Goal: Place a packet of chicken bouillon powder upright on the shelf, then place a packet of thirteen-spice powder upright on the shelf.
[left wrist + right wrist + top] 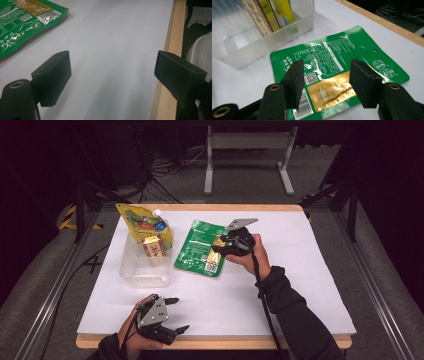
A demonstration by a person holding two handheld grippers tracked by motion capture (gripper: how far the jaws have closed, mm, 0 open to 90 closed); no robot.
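My left gripper (pixel 176 314) idles spread wide, near the table's front edge. My right gripper (pixel 325 83) hovers, jaws apart and holding nothing, over the green foil pouch (pixel 339 72) lying flat beside the clear plastic bin (pixel 142 270). I judge the pouch light, floppy and slick, so I'd pinch an edge seam. The print is too small to read.

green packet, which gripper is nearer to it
Right. The right gripper hangs just over the green packet, jaws open above its gold patch. The left gripper sits apart from it at the table's near edge.
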